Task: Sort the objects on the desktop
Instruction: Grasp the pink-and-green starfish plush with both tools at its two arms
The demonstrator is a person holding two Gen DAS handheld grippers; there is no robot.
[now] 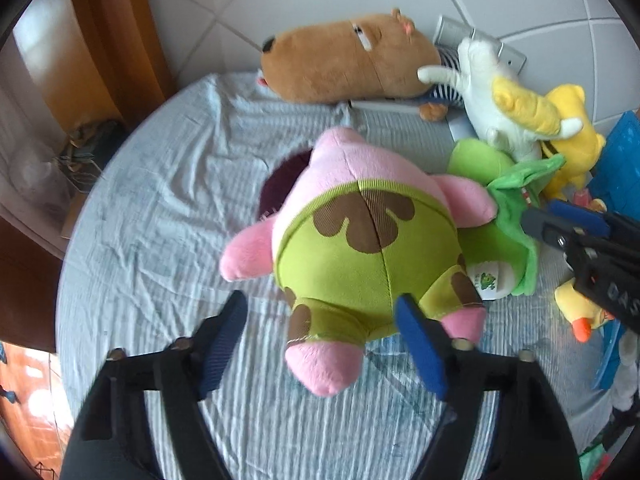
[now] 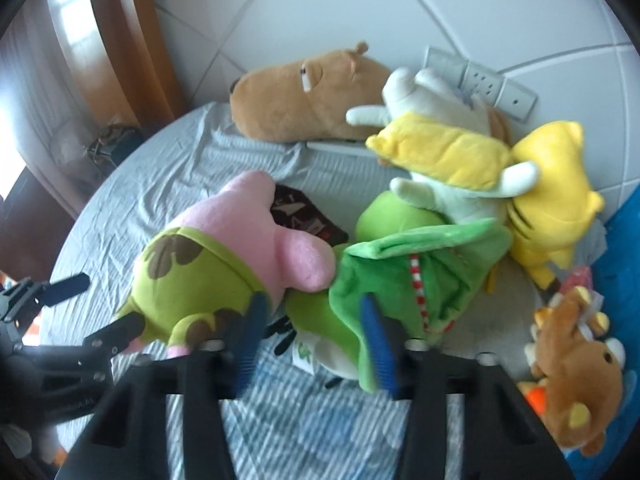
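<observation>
Plush toys crowd the right half of your bench, which is covered with a rumpled light-blue cloth. Nearest you lies the pink star plush in green flowered shorts, belly down near the middle of the bench, its legs pointing back at you. Your left gripper hovers just over those legs with its blue-padded fingers spread wide, one on each side of the shorts and pinching nothing. Under the star's head a dark maroon item shows, too hidden to name.

Touching the star's right arm is the green frog plush in a green cape with a red-and-white cord. Your right gripper sits at the frog's lower end, fingers apart; the right pad presses into the cape while the left pad stands beside the star's shorts, and you cannot tell whether anything is truly gripped.

Behind the frog a white and yellow plush leans on a yellow striped plush. Along the far edge, against the tiled wall, rests a brown capybara plush. At the right edge a small brown bear plush lies beside a blue box
</observation>
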